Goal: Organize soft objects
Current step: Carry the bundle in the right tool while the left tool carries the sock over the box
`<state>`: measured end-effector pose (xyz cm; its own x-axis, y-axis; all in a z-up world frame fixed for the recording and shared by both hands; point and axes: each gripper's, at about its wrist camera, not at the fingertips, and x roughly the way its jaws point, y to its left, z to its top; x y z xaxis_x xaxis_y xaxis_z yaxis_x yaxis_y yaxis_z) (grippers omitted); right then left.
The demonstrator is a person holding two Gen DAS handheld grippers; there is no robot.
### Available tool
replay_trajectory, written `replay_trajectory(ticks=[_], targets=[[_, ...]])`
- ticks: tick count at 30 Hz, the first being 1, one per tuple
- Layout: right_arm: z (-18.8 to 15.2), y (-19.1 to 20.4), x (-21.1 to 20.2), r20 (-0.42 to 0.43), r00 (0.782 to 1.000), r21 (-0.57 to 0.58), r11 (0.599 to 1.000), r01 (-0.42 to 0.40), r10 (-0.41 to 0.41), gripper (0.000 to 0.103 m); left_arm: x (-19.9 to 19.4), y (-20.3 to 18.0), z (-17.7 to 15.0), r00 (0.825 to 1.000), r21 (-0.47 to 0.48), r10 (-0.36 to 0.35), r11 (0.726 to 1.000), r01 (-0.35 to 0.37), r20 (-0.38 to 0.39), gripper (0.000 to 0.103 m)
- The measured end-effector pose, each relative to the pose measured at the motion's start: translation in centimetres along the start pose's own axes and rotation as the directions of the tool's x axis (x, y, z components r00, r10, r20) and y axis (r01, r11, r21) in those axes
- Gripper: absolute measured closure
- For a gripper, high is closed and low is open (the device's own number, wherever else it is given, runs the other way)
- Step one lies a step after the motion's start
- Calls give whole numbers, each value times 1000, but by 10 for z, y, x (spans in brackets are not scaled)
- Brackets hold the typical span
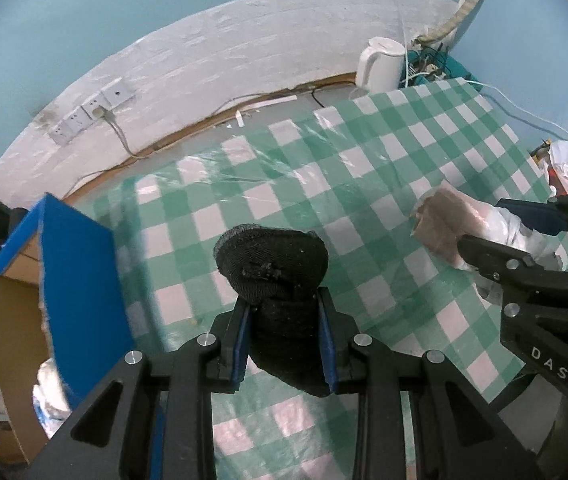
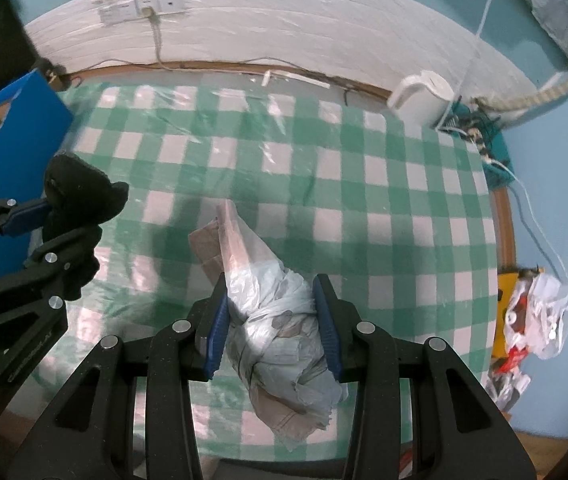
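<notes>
My left gripper (image 1: 284, 322) is shut on a black sock (image 1: 273, 258), held above the green checked tablecloth (image 1: 364, 168); it also shows in the right wrist view (image 2: 75, 216). My right gripper (image 2: 271, 326) is shut on a plastic-wrapped cloth bundle (image 2: 279, 320), pale blue and brown, held over the table. The bundle's brown end (image 1: 444, 224) shows at the right of the left wrist view, between the right gripper's fingers (image 1: 496, 258).
A blue cardboard box (image 1: 79, 264) stands open at the table's left edge. A white kettle (image 1: 378, 64) and tangled cables (image 2: 472, 128) sit at the far right corner. A white plastic bag (image 2: 540, 316) lies off the right edge. Wall sockets (image 2: 141, 10) are behind.
</notes>
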<state>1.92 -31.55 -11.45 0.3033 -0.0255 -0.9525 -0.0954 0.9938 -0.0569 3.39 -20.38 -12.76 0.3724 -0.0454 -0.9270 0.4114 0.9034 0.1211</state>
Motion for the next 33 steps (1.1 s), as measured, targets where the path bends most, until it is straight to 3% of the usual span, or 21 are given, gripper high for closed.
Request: replay_trajectory(ticks=[18,33], targets=[[26,72,-42,79,994,-139,989,-60,71,64,-55,48,-30,990,-1,94,996,-95,104,73],[42,143,-61,98,987,-245,964,-102,129,64,-77,99,-58,980,-63,143,989,-136,136,73]])
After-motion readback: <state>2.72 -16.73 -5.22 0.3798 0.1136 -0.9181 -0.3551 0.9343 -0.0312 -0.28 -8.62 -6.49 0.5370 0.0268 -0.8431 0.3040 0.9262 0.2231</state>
